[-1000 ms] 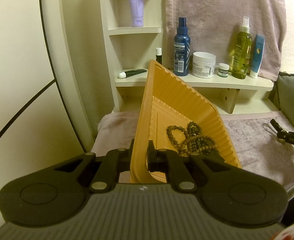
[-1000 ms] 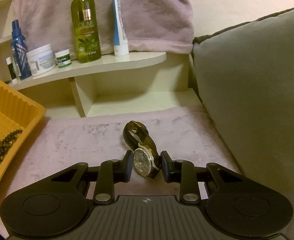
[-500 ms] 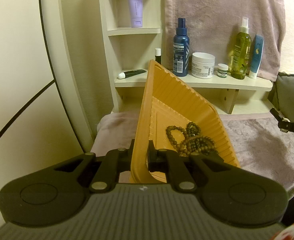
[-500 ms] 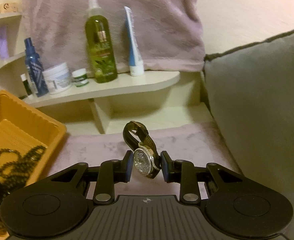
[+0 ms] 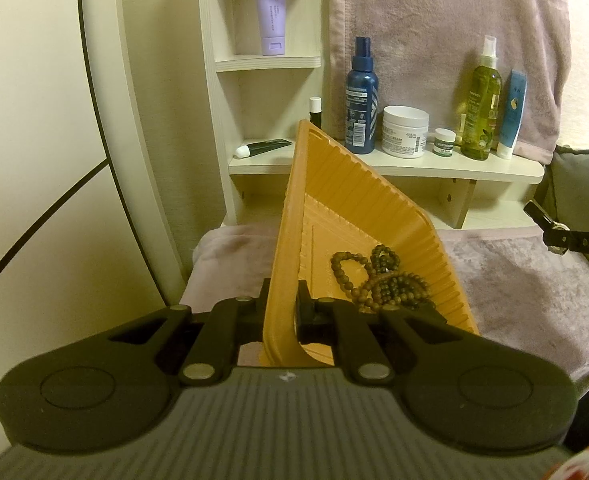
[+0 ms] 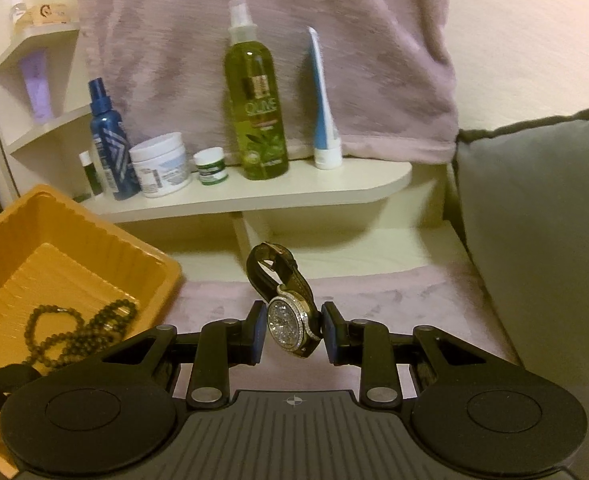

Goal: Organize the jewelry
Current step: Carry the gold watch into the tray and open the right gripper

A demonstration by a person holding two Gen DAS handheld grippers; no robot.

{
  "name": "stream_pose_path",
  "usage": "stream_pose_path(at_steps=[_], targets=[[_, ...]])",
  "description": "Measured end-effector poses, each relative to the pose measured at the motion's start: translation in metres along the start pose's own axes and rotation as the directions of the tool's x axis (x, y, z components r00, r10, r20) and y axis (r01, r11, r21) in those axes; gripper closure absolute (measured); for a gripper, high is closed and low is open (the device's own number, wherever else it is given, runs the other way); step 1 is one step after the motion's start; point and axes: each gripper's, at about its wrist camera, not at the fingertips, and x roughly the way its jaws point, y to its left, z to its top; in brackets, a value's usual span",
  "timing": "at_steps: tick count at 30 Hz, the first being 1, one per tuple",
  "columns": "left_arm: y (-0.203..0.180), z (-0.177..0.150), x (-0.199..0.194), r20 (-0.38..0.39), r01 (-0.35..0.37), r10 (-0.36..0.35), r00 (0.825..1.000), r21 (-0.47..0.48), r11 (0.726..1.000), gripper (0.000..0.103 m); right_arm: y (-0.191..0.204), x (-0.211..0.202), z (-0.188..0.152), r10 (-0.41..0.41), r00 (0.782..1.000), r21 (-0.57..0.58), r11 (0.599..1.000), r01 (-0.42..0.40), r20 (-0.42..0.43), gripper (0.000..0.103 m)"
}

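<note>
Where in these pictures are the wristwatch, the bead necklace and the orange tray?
wristwatch (image 6: 285, 325), right wrist view, on its jewelled dial.
bead necklace (image 5: 378, 276), left wrist view, on the bead heap.
orange tray (image 5: 358, 196), left wrist view, on its ribbed wall.

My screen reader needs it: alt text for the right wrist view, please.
The right gripper holds a rhinestone-faced wristwatch with a dark strap above the mauve cloth. At left, the orange plastic tray contains dark beaded bracelets.

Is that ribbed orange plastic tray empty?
No. The ribbed orange plastic tray holds dark beaded strands heaped on its floor.
</note>
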Motion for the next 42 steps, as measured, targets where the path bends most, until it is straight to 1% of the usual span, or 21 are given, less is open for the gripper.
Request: stream_pose_path(at_steps=[10,26,36,42], targets=[[0.0,0.0,-0.001,0.001,0.002,-0.002,1.0,-0.002,1.0,0.095,0.03,-0.001,0.008,0.077,0.997,-0.013,0.997,-0.077,0.002,0.073],[0.005,-0.001,0.001,-0.004,0.014,-0.015,1.0,-0.017,1.0,0.095,0.088,0.006,0.017,0.2,0.979,-0.055,0.978,-0.201,-0.026,0.073],[0.015,-0.003,0.007,-0.016,0.04,-0.041,0.999,-0.044,0.998,0.095,0.11,0.012,0.019,0.237,0.97,-0.081,0.967,-0.241,-0.063,0.073],[0.021,-0.005,0.01,-0.025,0.059,-0.06,0.998,-0.061,0.996,0.095,0.122,0.022,0.018,0.252,0.961,-0.091,0.961,-0.262,-0.112,0.073]])
